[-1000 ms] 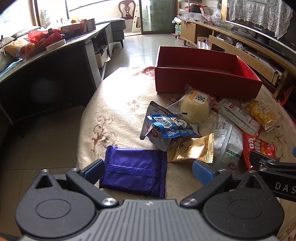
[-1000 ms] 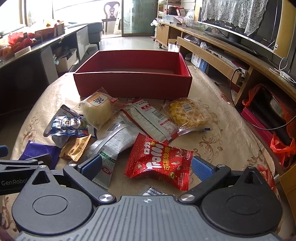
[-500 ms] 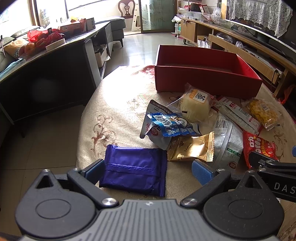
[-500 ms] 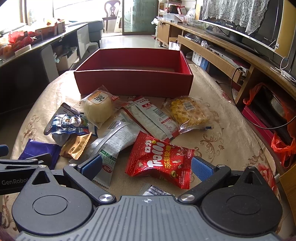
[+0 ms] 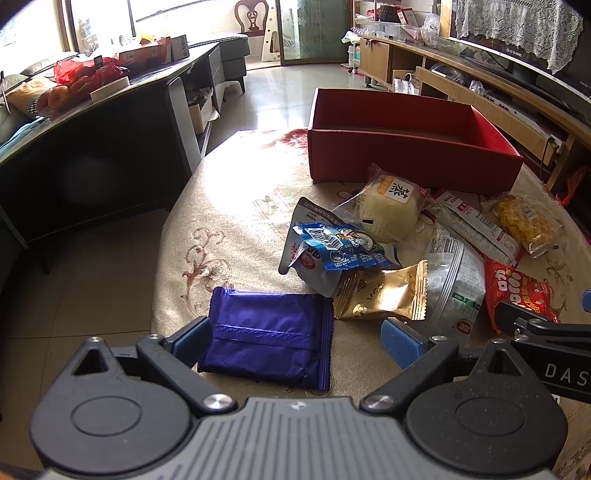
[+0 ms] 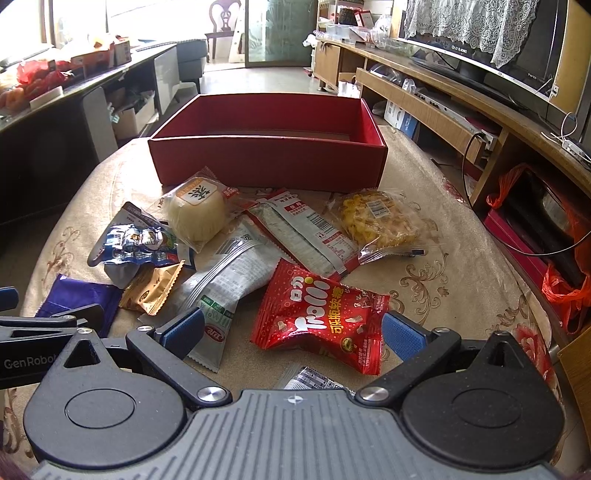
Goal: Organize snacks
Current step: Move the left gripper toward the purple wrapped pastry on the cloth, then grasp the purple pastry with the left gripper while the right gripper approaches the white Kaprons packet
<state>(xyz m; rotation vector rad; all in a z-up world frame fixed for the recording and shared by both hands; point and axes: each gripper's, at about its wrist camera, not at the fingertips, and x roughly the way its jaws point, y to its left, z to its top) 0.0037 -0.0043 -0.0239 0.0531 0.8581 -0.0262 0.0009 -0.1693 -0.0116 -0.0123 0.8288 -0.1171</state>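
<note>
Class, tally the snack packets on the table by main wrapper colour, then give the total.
Purple: 1
Blue: 1
Gold: 1
Red: 1
Silver-grey: 3
Clear: 2
Total: 9

You're in a home living room: a television (image 6: pixel 480 55) with a lace cover (image 6: pixel 476 26) sits on a long wooden cabinet (image 6: pixel 424 99), a sofa (image 5: pixel 229 55) and wooden chair (image 5: pixel 253 14) stand near the glass door (image 5: pixel 310 29), tiled floor (image 5: pixel 273 99), and an embroidered tablecloth (image 5: pixel 221 221) under you.
</note>
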